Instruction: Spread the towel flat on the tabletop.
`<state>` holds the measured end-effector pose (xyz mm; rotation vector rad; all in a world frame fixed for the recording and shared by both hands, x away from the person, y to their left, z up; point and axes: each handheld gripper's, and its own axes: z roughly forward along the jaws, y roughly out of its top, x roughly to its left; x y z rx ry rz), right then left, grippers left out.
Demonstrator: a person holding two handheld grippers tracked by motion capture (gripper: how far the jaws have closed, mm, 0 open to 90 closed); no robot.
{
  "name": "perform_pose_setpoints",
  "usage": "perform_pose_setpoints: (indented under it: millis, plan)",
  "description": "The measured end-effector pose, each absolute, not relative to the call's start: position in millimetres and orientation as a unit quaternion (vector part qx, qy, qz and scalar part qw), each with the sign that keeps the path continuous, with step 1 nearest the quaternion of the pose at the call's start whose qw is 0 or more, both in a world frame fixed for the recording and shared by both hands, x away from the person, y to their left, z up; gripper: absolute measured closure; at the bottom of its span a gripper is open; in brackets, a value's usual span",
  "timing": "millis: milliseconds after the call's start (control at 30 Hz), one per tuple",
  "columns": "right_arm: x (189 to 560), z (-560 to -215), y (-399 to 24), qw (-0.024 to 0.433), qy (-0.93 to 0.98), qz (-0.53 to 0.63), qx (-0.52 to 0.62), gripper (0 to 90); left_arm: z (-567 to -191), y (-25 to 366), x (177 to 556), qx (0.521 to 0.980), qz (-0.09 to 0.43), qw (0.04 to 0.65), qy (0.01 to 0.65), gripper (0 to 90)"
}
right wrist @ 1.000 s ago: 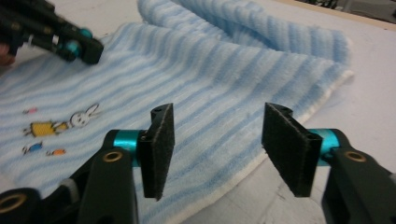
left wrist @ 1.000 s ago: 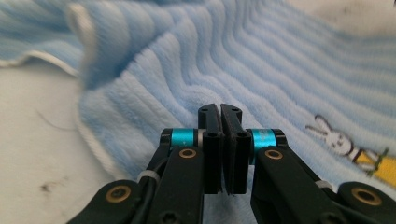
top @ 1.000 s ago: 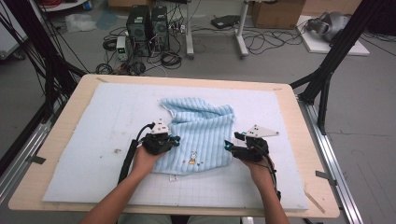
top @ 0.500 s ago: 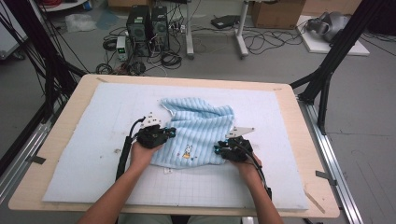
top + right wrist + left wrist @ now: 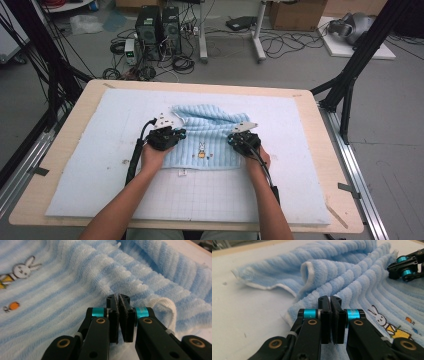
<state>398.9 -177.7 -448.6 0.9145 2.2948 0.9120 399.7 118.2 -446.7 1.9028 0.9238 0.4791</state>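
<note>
On the wooden table (image 5: 70, 165) sits a white foam mat (image 5: 100, 170), and mid-mat lies the blue striped towel (image 5: 210, 135), rumpled at its far side, rabbit picture near the front. Left gripper (image 5: 176, 134) looks clenched on the towel's left edge; right gripper (image 5: 234, 141) has just been closing and seems pinched on the right edge, though I can't quite see cloth between the pads. I'd lift both evenly and keep tension so no corner slips.

Fluffy ribbed blue terry towel (image 5: 207, 137) on a matt white foam mat (image 5: 100, 165) over a smooth wooden table (image 5: 330, 150).
</note>
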Motion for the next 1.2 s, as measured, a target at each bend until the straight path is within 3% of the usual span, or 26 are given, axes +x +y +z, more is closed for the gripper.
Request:
perform_pose_setpoints:
  millis: [67, 233, 500, 600, 800, 867, 900, 1000, 1200]
  plan:
    - [400.2, -448.5, -176.3, 0.250, 0.839, 0.339, 0.346, 84.5, -447.5, 118.7, 399.4, 0.775, 0.191, 0.463, 0.384, 84.5]
    - [391.8, -437.5, -185.4, 0.233, 0.819, 0.372, 0.370, 61.4, -442.1, 127.1, 395.5, 0.768, 0.168, 0.473, 0.399, 55.2]
    - [367.6, -422.8, -201.7, 0.207, 0.804, 0.419, 0.369, 45.4, -435.0, 151.4, 383.6, 0.772, 0.153, 0.467, 0.404, 47.0]
    - [355.0, -422.2, -203.4, 0.199, 0.810, 0.418, 0.359, 42.7, -434.7, 154.7, 374.4, 0.782, 0.145, 0.458, 0.396, 47.3]
    - [332.1, -427.2, -195.2, 0.151, 0.840, 0.418, 0.311, 49.0, -446.6, 150.7, 358.3, 0.821, 0.118, 0.408, 0.381, 53.7]
    - [328.0, -433.0, -190.4, 0.125, 0.848, 0.417, 0.302, 49.3, -449.0, 148.3, 350.5, 0.817, 0.139, 0.414, 0.378, 53.3]
    - [326.0, -437.0, -188.3, 0.117, 0.853, 0.412, 0.299, 49.5, -449.4, 148.3, 347.2, 0.817, 0.144, 0.413, 0.376, 57.8]
    - [320.1, -448.4, -185.0, 0.097, 0.862, 0.400, 0.296, 53.0, -451.0, 150.7, 336.9, 0.815, 0.131, 0.427, 0.369, 83.5]
    - [311.8, -448.2, -186.5, 0.133, 0.861, 0.387, 0.301, 70.0, -450.9, 152.4, 318.2, 0.803, 0.116, 0.439, 0.386, 85.0]
